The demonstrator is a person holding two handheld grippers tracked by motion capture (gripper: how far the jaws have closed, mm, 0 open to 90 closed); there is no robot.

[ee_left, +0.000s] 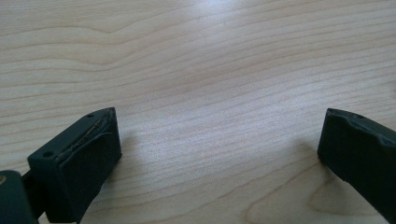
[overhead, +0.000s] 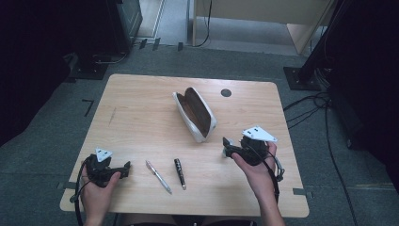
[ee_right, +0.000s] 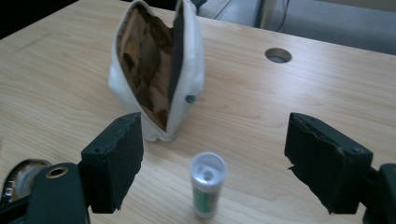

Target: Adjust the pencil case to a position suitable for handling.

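Note:
An open white pouch [overhead: 195,114] with a brown lining lies at the middle of the wooden table [overhead: 141,103]. My right gripper [overhead: 227,147] hovers to the right of the pouch's near end, open and pointing left. In the right gripper view its jaws [ee_right: 215,140] stand wide apart. Below the gap, apart from both pads, is a small white tube with a green label [ee_right: 208,189], and the pouch [ee_right: 156,70] is just beyond. My left gripper [overhead: 126,168] rests at the front left, open over bare wood [ee_left: 219,135].
A silver pen [overhead: 158,177] and a black pen [overhead: 180,173] lie near the front edge between the two hands. A round cable hole [overhead: 226,92] sits at the back right of the table. Stands and cables surround the table on the floor.

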